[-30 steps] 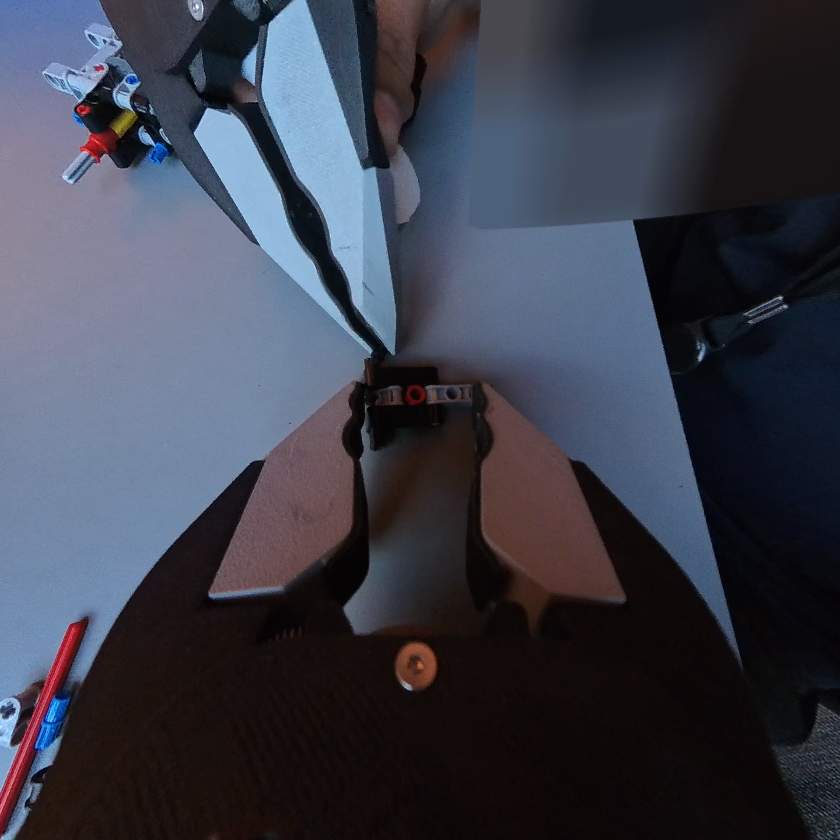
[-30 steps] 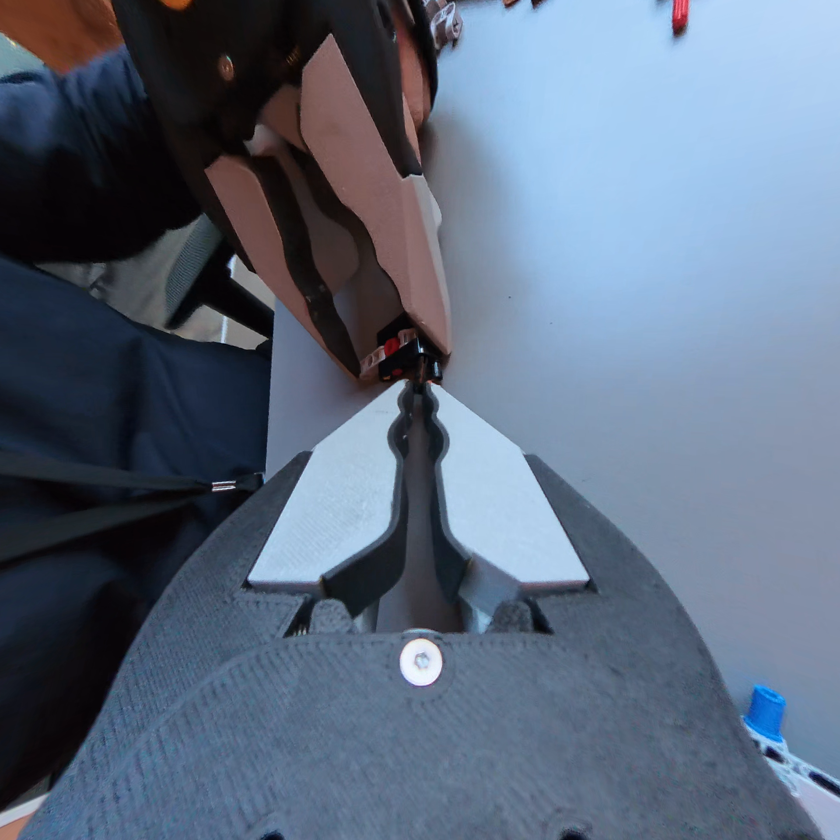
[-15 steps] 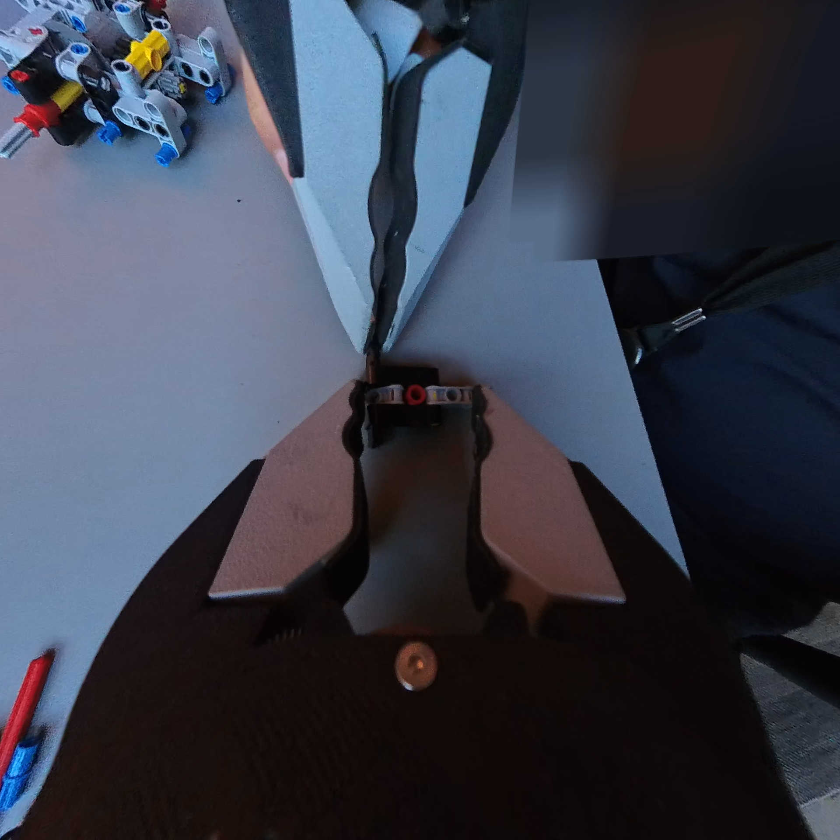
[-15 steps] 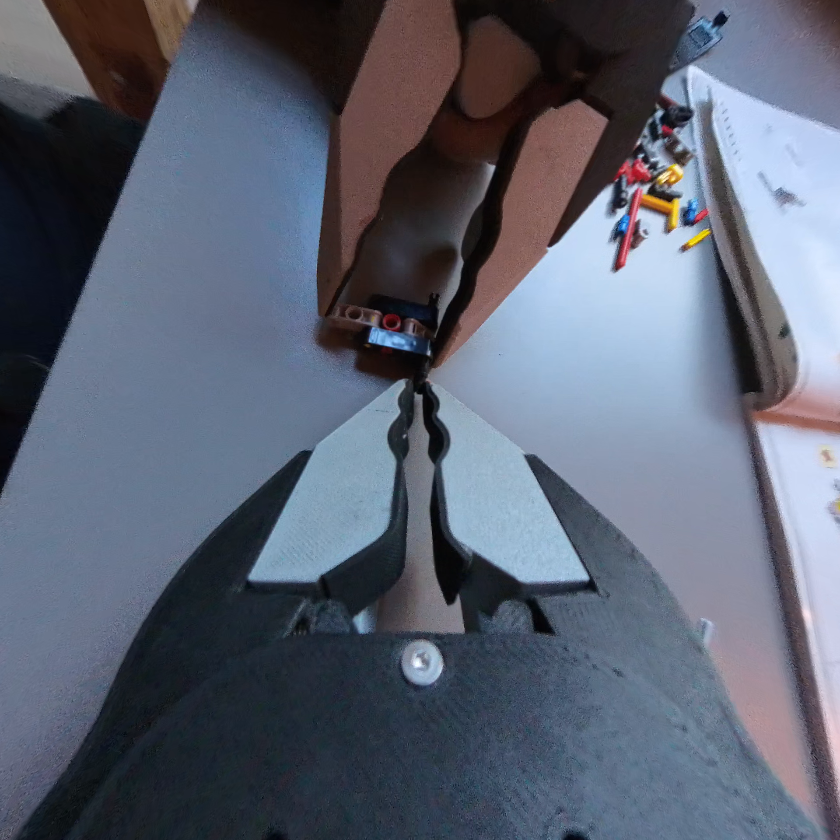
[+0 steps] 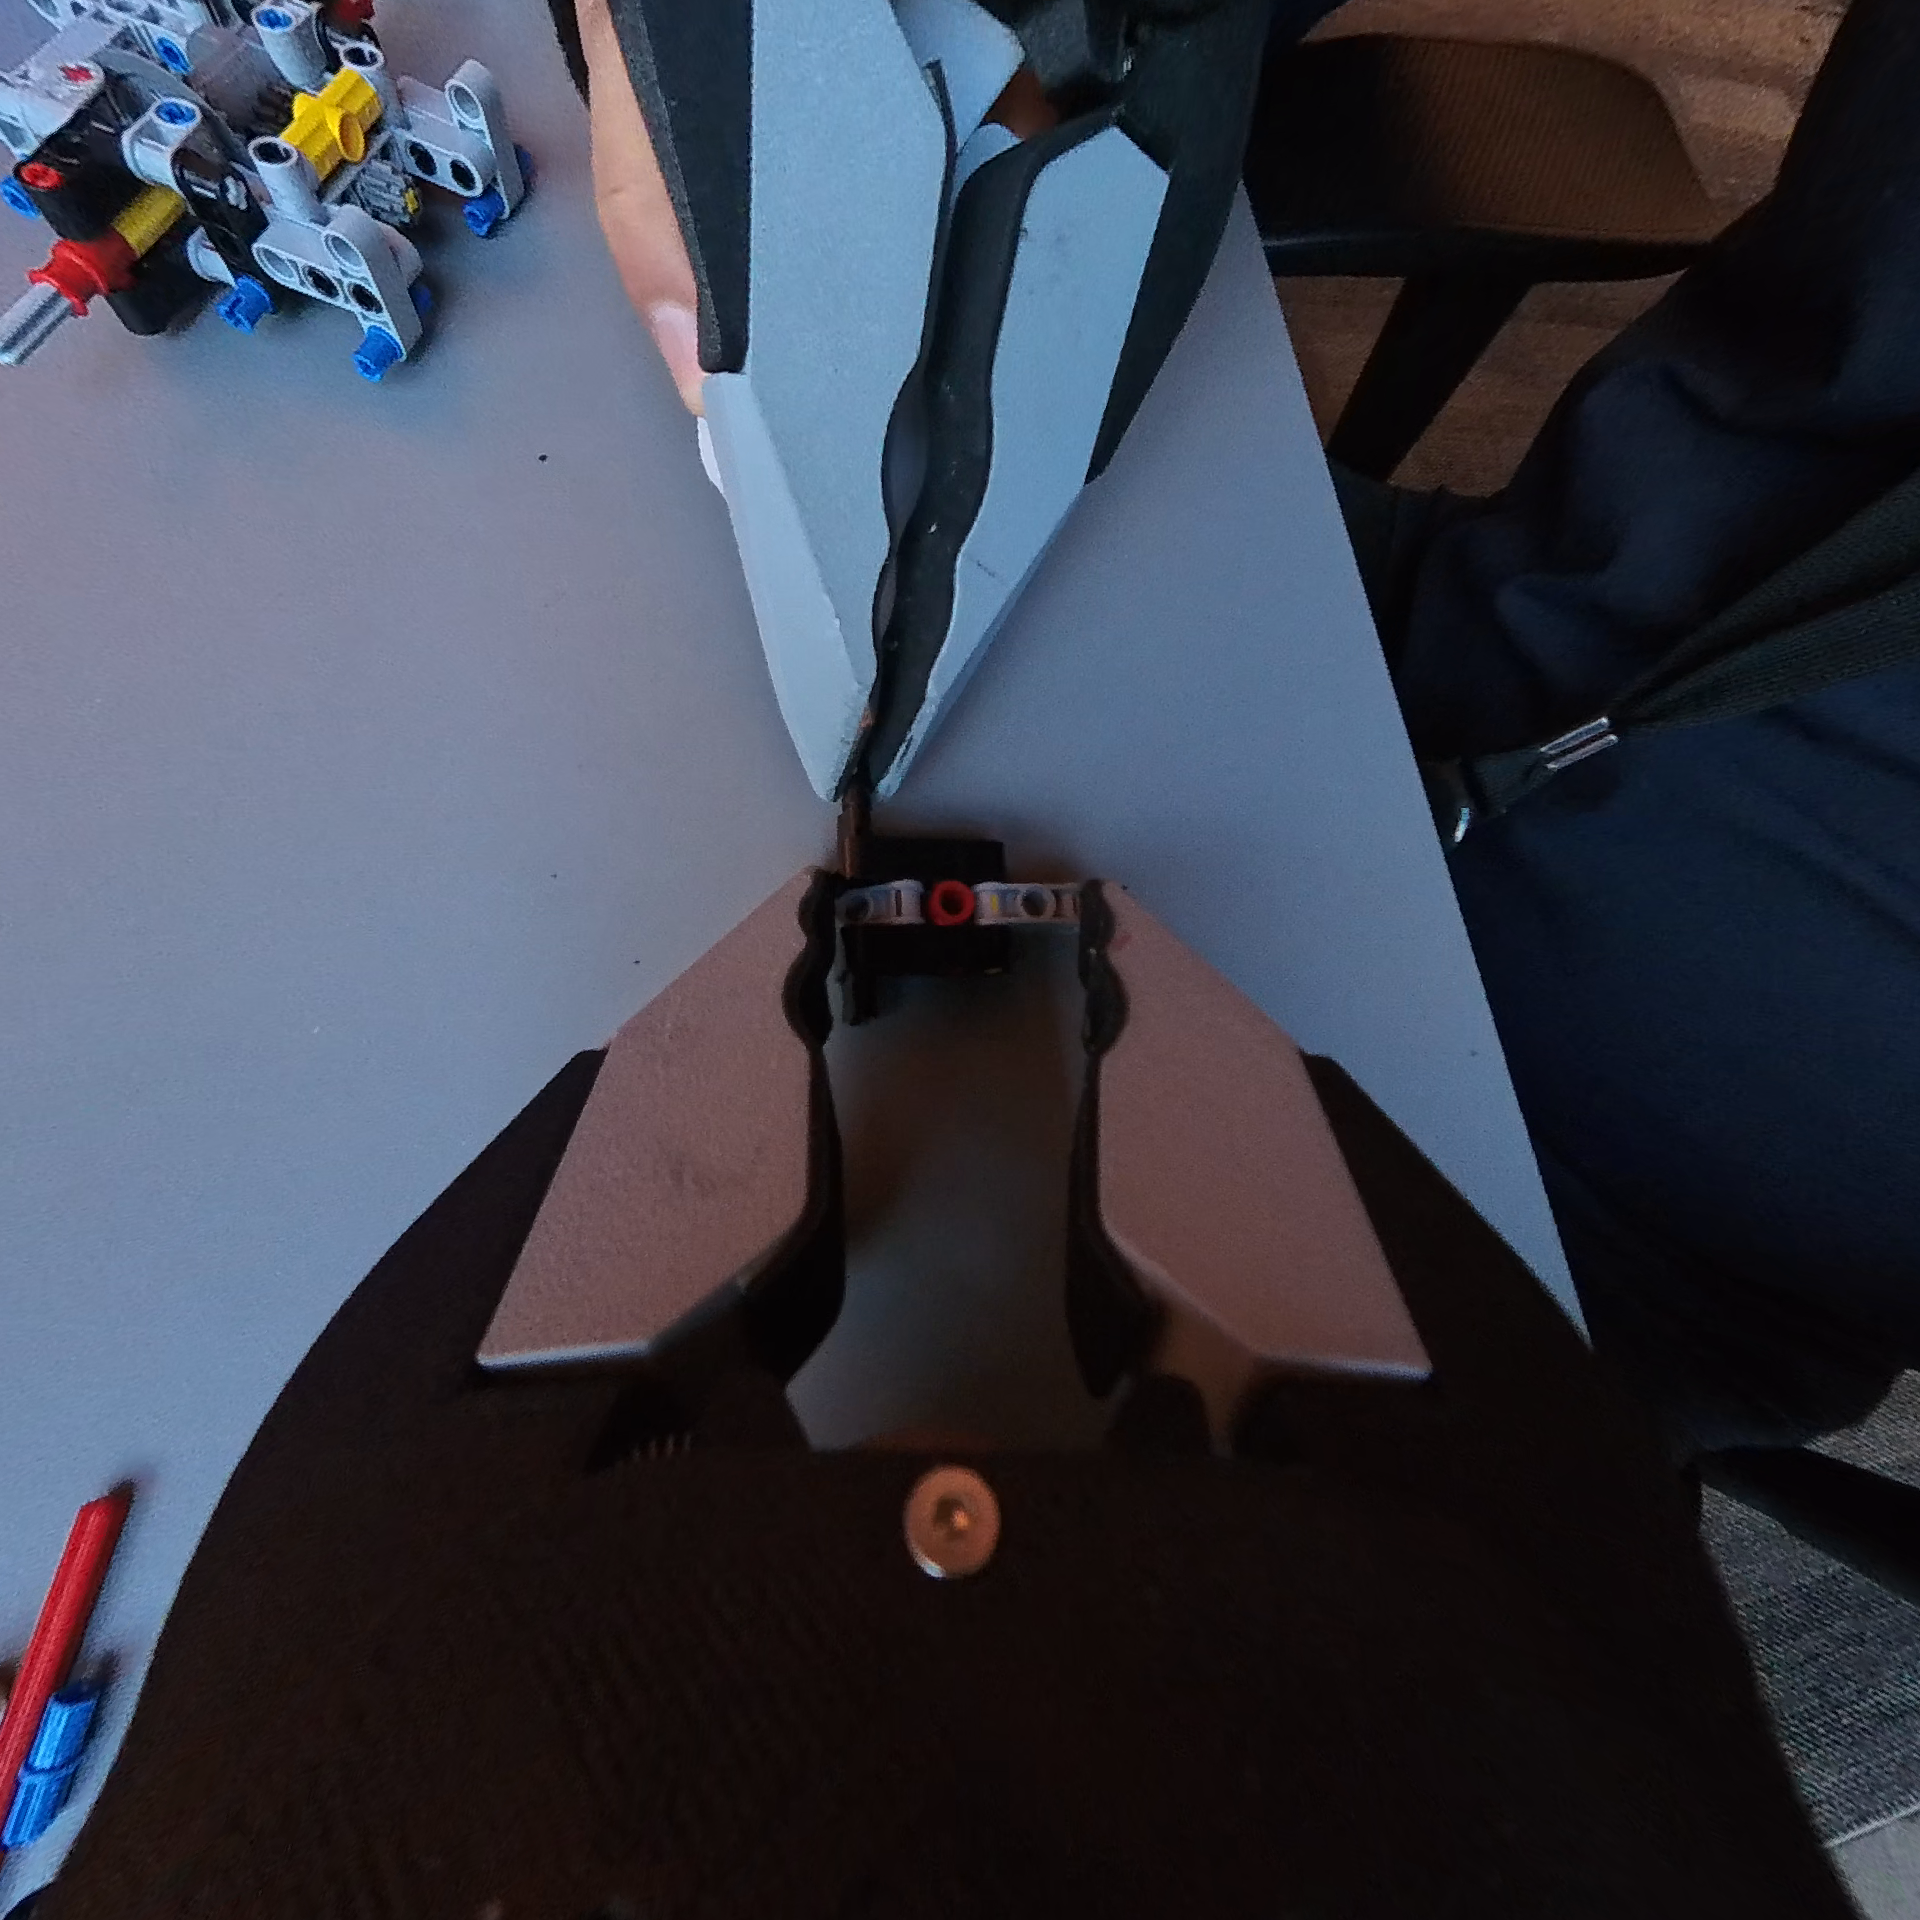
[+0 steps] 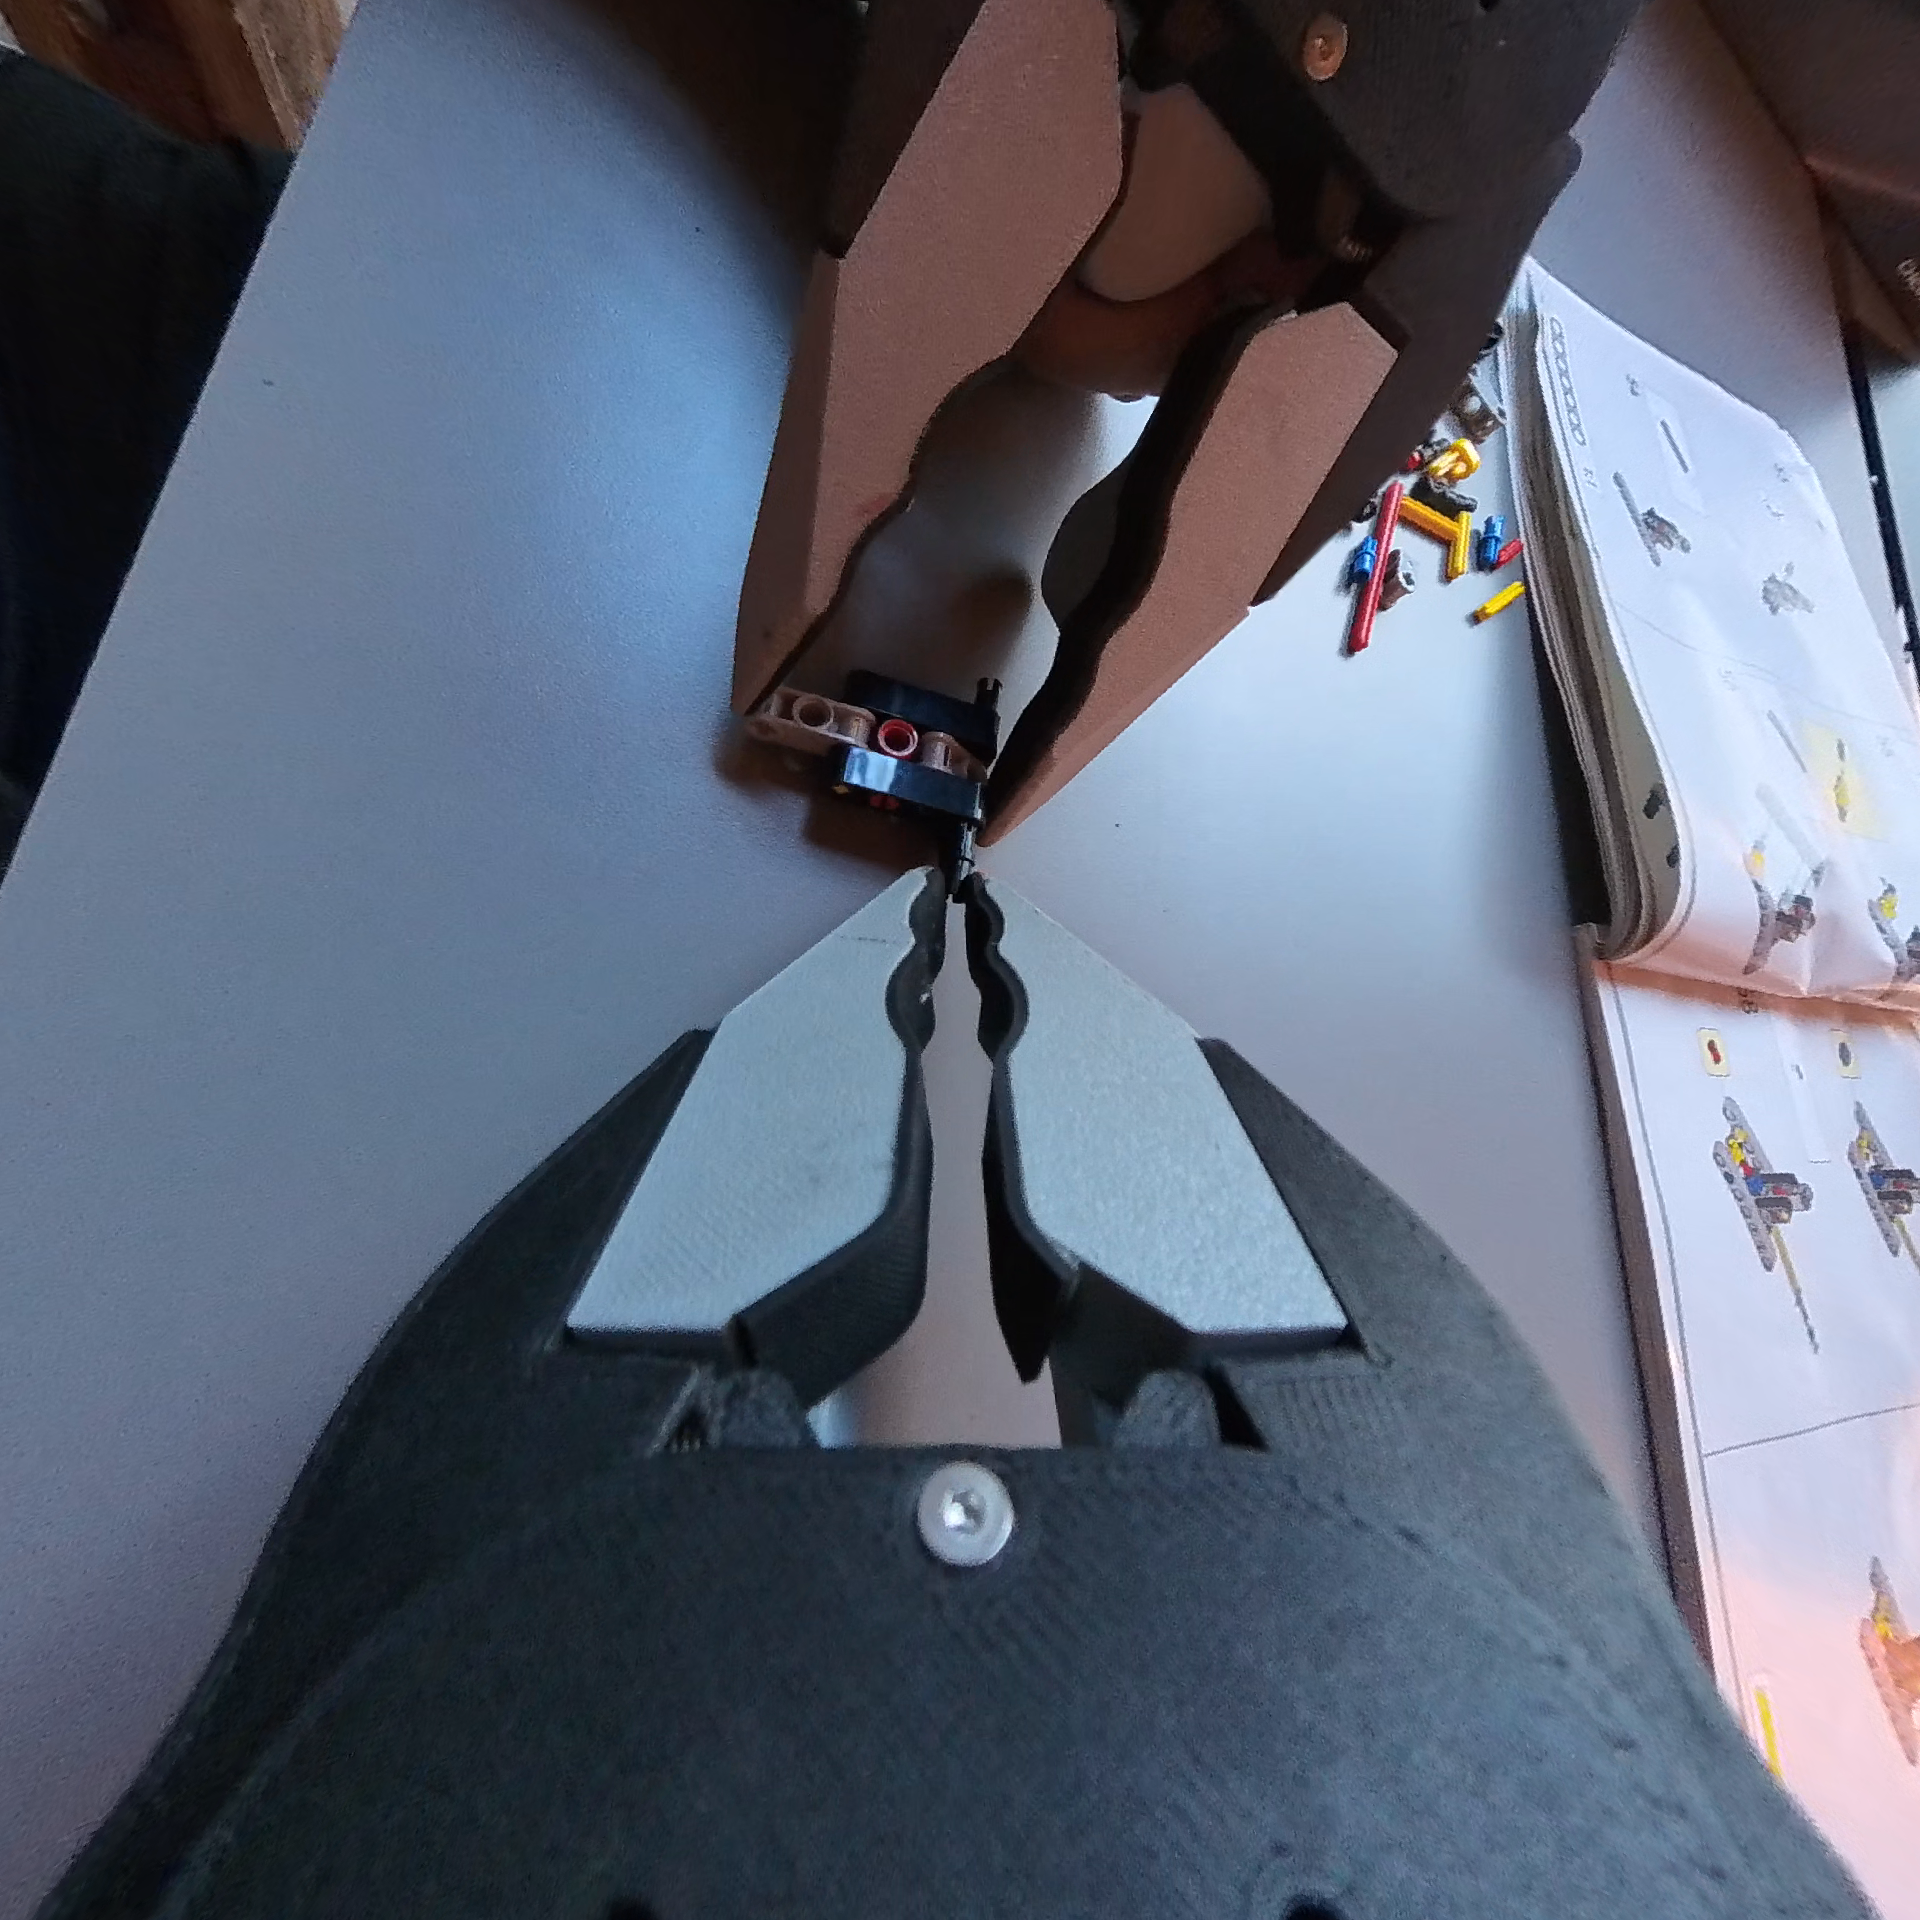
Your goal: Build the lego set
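Note:
My left gripper (image 5: 951, 914) is shut on a small brick assembly (image 5: 935, 909): a grey holed beam with a red pin in its middle, between black pieces. Its pads press on the beam's two ends, just above the grey table (image 5: 312, 727). My right gripper (image 6: 954, 883) is shut on a thin black pin (image 6: 961, 847) that enters the assembly (image 6: 894, 758) at its corner. In the left wrist view the right gripper (image 5: 862, 779) comes from above, with the pin (image 5: 854, 831) at its tips. In the right wrist view the left gripper (image 6: 873, 769) comes from above.
A built model of grey, black, yellow and blue parts (image 5: 239, 208) stands at the far left. A red axle with blue pins (image 5: 52, 1662) lies near left. An open instruction booklet (image 6: 1714, 623) and loose small parts (image 6: 1434, 520) lie to the right. The table edge (image 5: 1403, 727) and a seated person's dark clothing are close.
The right gripper has swung round from a slant to nearly head-on with the left gripper, still shut on the black pin. The left gripper has kept its hold on the assembly.

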The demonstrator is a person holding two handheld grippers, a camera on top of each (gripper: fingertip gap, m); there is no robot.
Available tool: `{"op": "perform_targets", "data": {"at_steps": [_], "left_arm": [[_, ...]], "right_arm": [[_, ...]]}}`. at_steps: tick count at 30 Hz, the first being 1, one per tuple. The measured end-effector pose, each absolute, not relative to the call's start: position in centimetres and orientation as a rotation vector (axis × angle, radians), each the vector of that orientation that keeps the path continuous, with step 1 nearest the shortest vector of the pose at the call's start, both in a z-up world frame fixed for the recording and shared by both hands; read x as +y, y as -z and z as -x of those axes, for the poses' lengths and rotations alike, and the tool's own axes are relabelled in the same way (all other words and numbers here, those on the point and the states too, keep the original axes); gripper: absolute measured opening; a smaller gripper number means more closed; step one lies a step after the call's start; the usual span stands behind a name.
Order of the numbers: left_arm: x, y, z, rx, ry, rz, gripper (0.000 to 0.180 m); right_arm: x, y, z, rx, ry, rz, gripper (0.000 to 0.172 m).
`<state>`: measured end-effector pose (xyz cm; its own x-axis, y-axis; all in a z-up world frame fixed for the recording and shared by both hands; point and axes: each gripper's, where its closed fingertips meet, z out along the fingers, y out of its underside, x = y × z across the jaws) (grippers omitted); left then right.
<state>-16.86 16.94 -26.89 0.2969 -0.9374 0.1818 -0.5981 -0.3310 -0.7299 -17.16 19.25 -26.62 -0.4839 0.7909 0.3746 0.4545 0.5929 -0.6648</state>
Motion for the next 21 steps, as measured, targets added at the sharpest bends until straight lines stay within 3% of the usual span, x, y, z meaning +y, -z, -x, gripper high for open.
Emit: {"op": "perform_targets", "data": {"at_steps": [10,21], "left_arm": [[16.98,27.0,16.98,1.371,0.769,2.023,0.044],[17.19,27.05,17.05,1.338,0.74,2.034,0.044]], "right_arm": [[19.42,26.69,17.61,-2.142,-0.717,1.09,0.0],[18.93,26.09,17.57,-2.091,-1.316,1.607,0.0]]}}
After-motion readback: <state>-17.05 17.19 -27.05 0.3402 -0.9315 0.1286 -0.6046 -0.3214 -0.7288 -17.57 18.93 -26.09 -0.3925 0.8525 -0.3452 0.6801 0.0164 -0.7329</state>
